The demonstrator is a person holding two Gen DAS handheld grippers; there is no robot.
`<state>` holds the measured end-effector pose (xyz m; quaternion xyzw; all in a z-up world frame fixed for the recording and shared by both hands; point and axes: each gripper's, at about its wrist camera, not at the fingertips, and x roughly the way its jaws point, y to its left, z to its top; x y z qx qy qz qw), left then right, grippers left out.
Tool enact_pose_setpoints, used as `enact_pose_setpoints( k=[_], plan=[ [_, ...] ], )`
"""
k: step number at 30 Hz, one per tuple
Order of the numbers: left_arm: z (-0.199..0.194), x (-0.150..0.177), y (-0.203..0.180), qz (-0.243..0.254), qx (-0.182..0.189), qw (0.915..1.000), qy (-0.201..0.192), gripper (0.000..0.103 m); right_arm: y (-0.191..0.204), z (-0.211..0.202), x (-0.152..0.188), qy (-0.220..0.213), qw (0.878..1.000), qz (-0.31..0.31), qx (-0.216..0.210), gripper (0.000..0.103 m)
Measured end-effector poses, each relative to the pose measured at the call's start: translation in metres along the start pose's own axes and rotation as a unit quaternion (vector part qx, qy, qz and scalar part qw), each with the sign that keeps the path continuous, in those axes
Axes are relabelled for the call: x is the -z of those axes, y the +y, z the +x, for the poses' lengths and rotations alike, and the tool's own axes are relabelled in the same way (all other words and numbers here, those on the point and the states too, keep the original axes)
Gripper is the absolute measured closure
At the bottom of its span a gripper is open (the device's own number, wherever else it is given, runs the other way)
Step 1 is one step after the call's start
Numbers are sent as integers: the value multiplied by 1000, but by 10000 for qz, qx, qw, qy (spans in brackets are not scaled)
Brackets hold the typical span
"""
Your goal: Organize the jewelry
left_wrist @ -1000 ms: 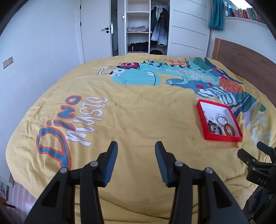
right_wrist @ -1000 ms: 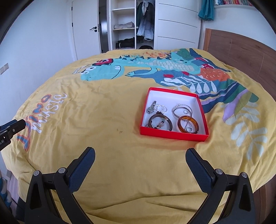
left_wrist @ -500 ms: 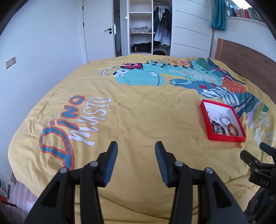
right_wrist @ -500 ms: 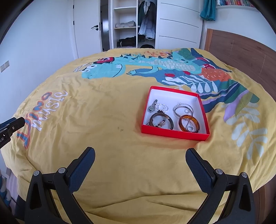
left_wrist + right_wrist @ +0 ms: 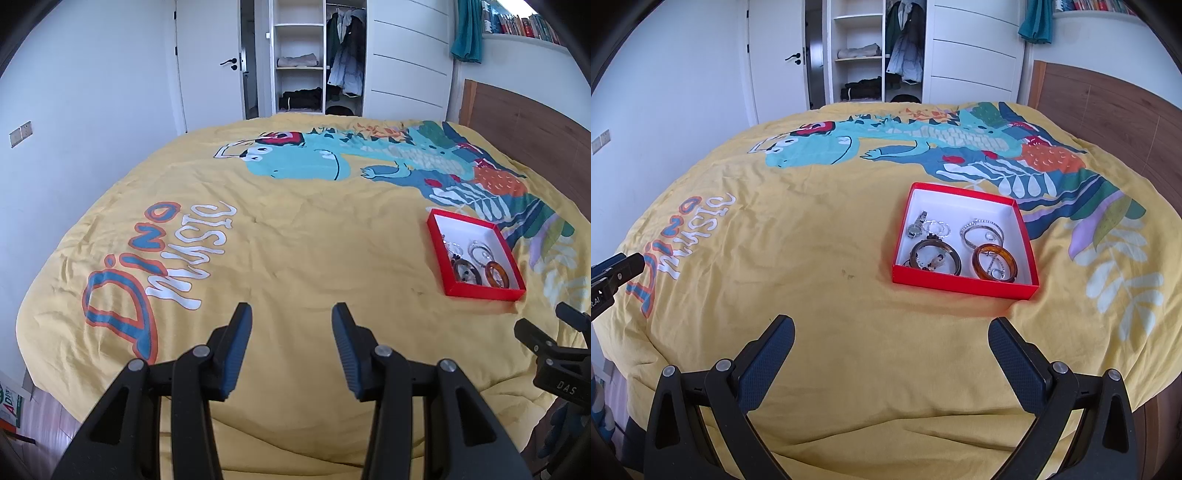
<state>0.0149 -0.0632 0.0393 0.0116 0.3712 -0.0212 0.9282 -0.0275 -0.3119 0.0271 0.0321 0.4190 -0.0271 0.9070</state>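
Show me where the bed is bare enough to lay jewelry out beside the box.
Bare yellow duvet lies left of the red box, out to the "Dino music" print, and between the box and the open right gripper. Inside the box, bangles crowd the near half.

Left wrist view: the near wall of the red box (image 5: 480,292) hides part of the jewelry (image 5: 476,264), whose small silver pieces are too small to tell apart. The right tool (image 5: 554,339) is cut off at the right edge of the frame. Right wrist view: the left tool (image 5: 613,271) is cut off at the left edge. The headboard (image 5: 1108,110) runs out of frame at the right.
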Motion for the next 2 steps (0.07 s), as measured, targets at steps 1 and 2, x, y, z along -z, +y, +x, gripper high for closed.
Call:
enact_pose_setpoints(
  k=[1, 2],
  plan=[
    [0, 0, -1, -4, 3, 10000, 10, 60, 0, 0, -1, 0, 10000, -3, -2, 0],
    [0, 0, -1, -8, 14, 10000, 26, 60, 0, 0, 0, 0, 10000, -1, 0, 0]
  ],
)
